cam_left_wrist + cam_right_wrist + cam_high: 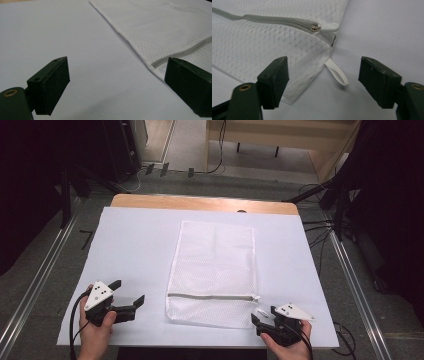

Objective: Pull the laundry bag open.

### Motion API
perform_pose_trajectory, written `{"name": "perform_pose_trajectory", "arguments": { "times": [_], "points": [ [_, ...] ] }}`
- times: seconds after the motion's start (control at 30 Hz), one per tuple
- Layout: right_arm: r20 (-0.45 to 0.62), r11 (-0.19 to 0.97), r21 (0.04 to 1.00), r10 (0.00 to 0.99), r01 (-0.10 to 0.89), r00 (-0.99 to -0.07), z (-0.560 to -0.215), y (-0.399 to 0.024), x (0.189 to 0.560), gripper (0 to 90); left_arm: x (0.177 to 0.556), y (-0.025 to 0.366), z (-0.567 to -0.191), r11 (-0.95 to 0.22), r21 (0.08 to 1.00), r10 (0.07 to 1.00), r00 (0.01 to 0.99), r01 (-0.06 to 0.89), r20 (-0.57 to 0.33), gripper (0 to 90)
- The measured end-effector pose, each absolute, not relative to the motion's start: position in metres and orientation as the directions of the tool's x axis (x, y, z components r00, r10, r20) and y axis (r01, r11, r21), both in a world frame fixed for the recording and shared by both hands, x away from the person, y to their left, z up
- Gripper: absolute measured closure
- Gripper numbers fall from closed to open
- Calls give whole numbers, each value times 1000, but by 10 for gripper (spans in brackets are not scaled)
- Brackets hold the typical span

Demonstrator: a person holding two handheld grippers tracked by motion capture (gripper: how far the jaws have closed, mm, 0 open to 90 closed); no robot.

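A white mesh bag [214, 272] lies flat in the middle of the desk [135, 245], its grey zipper [212, 296] running across near the person's end (the pull [327, 27] sits at the bag's right end). The left tongs [129, 294] rest just left of the bag, jaws wide and holding nothing. The right tongs [263, 319] sit at the bag's near right corner, jaws wide on either side of a small white loop [337, 73].

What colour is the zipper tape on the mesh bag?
Grey; the zipper contrasts with the white mesh bag. It shows best in the right gripper view.
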State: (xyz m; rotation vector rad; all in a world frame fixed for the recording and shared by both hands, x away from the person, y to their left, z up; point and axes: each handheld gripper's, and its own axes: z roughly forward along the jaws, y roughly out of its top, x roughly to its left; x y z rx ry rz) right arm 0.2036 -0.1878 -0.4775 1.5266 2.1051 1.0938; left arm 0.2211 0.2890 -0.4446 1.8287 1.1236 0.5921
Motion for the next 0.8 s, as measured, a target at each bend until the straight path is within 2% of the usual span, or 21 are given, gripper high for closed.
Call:
{"name": "perform_pose_trajectory", "arguments": {
  "times": [0.17, 0.57, 0.63, 0.67, 0.73, 0.77, 0.8],
  "points": [
    [175, 144, 735, 904, 663, -390, -482, -183, 208, 355, 220, 282, -445, -208, 866, 872, 488, 454, -47, 59],
    [97, 206, 739, 910, 642, -403, -484, -160, 224, 430, 217, 266, -447, -245, 860, 850, 526, 447, -31, 60],
    [79, 210, 743, 915, 635, -395, -485, -160, 222, 481, 217, 267, -447, -241, 860, 850, 526, 449, -36, 60],
    [56, 215, 747, 922, 629, -382, -485, -159, 221, 534, 216, 268, -447, -232, 862, 852, 521, 450, -43, 60],
    [53, 214, 749, 924, 627, -378, -486, -159, 221, 544, 216, 268, -446, -228, 863, 851, 522, 451, -48, 60],
    [51, 211, 749, 927, 628, -372, -485, -158, 220, 581, 215, 267, -446, -235, 861, 851, 523, 450, -41, 60],
    [41, 216, 752, 928, 622, -371, -485, -157, 220, 680, 214, 263, -445, -241, 864, 851, 524, 441, -31, 60]
  ]
}}
